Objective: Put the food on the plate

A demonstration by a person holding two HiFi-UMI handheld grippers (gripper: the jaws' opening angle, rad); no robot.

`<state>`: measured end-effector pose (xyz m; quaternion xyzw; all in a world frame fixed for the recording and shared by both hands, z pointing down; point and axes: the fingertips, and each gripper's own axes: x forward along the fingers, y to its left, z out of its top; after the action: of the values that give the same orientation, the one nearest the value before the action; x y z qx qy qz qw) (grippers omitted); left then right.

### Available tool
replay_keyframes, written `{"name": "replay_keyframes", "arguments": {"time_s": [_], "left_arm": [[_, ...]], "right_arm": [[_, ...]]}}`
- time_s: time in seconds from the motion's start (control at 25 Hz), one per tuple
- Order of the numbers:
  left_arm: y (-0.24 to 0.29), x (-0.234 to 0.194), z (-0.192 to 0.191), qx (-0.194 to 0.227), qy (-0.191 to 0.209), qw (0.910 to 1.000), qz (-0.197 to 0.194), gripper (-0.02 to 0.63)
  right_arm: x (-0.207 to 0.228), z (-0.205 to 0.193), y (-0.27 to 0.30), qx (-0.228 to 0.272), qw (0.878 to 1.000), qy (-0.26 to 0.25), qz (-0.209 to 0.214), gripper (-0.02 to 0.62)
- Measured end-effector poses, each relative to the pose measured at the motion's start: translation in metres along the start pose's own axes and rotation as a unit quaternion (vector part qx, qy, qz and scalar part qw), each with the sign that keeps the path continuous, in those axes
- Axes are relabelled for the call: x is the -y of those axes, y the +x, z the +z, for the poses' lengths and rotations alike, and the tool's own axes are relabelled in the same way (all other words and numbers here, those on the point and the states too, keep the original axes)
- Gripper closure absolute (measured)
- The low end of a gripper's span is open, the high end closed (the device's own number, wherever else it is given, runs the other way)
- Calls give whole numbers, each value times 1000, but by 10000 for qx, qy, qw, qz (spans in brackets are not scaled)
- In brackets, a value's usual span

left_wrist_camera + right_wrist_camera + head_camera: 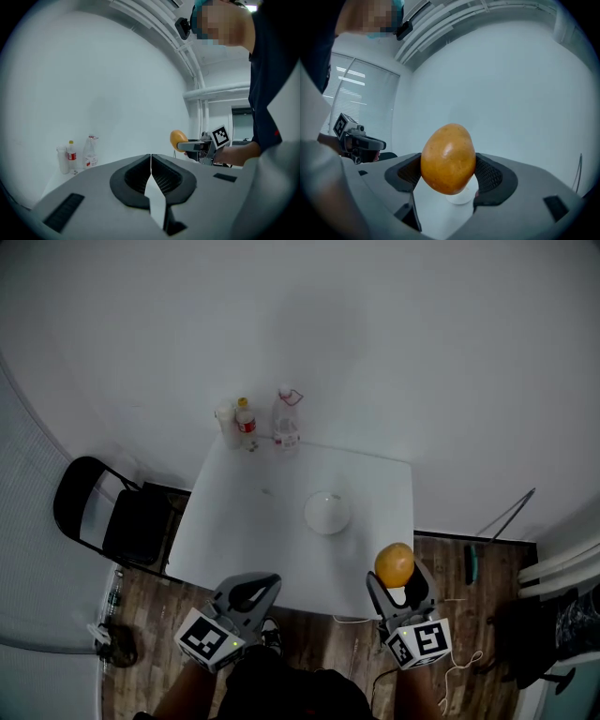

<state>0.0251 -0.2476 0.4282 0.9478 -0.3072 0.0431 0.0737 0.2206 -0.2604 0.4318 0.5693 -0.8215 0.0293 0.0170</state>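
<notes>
An orange-yellow mango (395, 564) (448, 158) (178, 138) is clamped between the jaws of my right gripper (401, 583) (449, 176), held above the table's front right corner. A small white plate (327, 513) (460, 197) sits on the white table (253, 521), ahead and to the left of the mango. My left gripper (253, 589) (151, 176) hangs at the table's front edge with its jaws pressed together and nothing between them.
Two plastic bottles (286, 424) (71, 156) and a white cup (226, 424) stand at the table's far left corner. A black folding chair (117, 514) stands left of the table. Cables and a dark object (525, 634) lie on the wooden floor at the right.
</notes>
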Motion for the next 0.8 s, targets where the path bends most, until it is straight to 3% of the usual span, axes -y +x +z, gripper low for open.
{"name": "replay_keyframes", "arguments": {"time_s": [0.24, 0.48, 0.8], "left_arm": [[11, -84, -5, -76, -164, 9993, -327, 581], [27, -128, -17, -125, -170, 9980, -601, 581], [33, -161, -26, -215, -393, 9982, -390, 581]], "right_arm": [[-13, 2, 79, -218, 9990, -221, -327, 241], [-15, -22, 132, -611, 9962, -418, -455, 241], [15, -89, 215, -1494, 9860, -644, -366, 241]]}}
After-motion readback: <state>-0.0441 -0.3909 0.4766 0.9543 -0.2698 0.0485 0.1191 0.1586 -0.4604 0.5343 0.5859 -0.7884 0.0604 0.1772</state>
